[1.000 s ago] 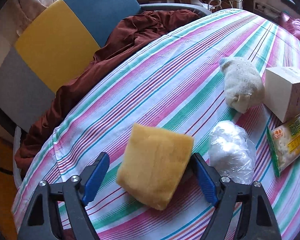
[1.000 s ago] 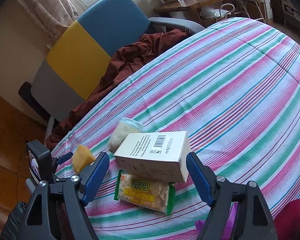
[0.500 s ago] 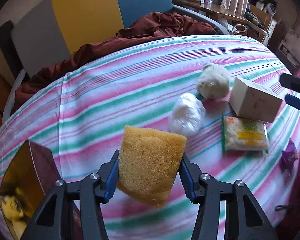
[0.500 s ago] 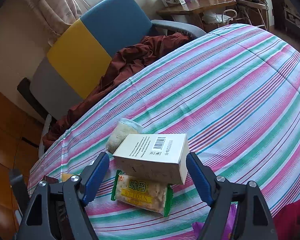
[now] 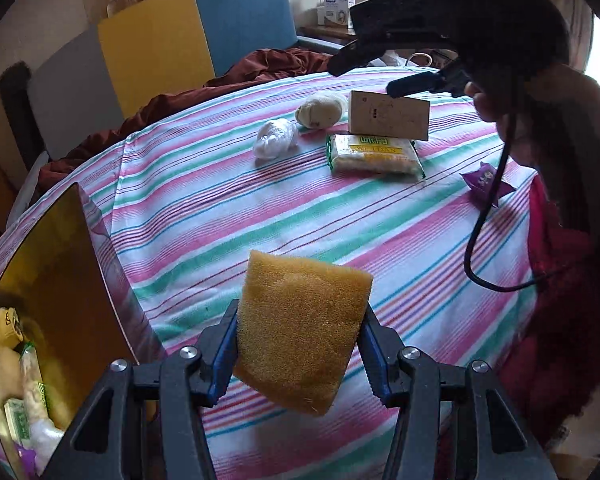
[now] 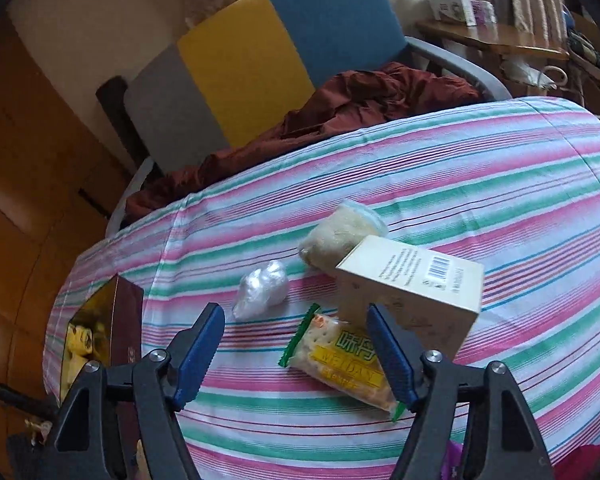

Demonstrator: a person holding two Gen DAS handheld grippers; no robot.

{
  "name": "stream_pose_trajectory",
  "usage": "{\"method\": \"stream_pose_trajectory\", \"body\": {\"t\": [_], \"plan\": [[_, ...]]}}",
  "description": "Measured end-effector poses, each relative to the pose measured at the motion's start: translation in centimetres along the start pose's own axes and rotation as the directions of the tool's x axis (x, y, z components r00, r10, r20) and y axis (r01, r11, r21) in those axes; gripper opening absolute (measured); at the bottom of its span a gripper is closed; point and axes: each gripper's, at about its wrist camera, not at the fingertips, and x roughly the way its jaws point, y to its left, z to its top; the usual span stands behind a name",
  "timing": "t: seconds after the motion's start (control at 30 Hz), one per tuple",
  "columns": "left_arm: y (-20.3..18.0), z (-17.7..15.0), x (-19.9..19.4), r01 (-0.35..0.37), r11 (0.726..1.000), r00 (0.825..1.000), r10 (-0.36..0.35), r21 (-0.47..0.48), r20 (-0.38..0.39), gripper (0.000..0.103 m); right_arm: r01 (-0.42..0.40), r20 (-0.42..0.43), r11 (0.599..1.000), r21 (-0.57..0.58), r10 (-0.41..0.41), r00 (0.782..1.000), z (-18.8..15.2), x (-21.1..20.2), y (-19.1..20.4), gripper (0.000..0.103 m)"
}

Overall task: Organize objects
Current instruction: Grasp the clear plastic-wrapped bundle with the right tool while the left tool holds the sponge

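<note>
Left tongs (image 5: pixel 300 354) grip a yellow foam sponge block (image 5: pixel 300 328), long axis upright, above the striped bed; the gold-lined open box (image 5: pixel 56 280) lies just left; right tongs (image 6: pixel 296 354), jaws closing, hold nothing

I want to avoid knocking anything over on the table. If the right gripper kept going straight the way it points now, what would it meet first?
Most likely the cracker packet, which lies between the open fingers of the right gripper. The cardboard box stands just behind it, by the right finger. Depth is hard to judge here.
</note>
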Motion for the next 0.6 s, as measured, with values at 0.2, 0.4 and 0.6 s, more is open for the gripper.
{"method": "stream_pose_trajectory", "body": {"t": [0.2, 0.4, 0.6], "plan": [[1.0, -1.6, -1.9, 0.055, 0.998, 0.998, -0.055, -0.013, 0.042, 0.055, 0.048, -0.104, 0.997, -0.055, -0.053, 0.993, 0.4, 4.1, 3.1, 0.074], [2.2, -2.6, -3.3, 0.087, 0.995, 0.994, -0.083, -0.048, 0.073, 0.055, 0.155, -0.159, 0.985, -0.082, -0.166, 0.973, 1.9, 9.5, 5.0, 0.074], [3.6, -3.2, -4.1, 0.092, 0.992, 0.992, -0.084, -0.089, 0.089, 0.056, 0.234, -0.205, 0.961, -0.146, -0.261, 0.943, 1.7, 13.4, 5.9, 0.042]]}}
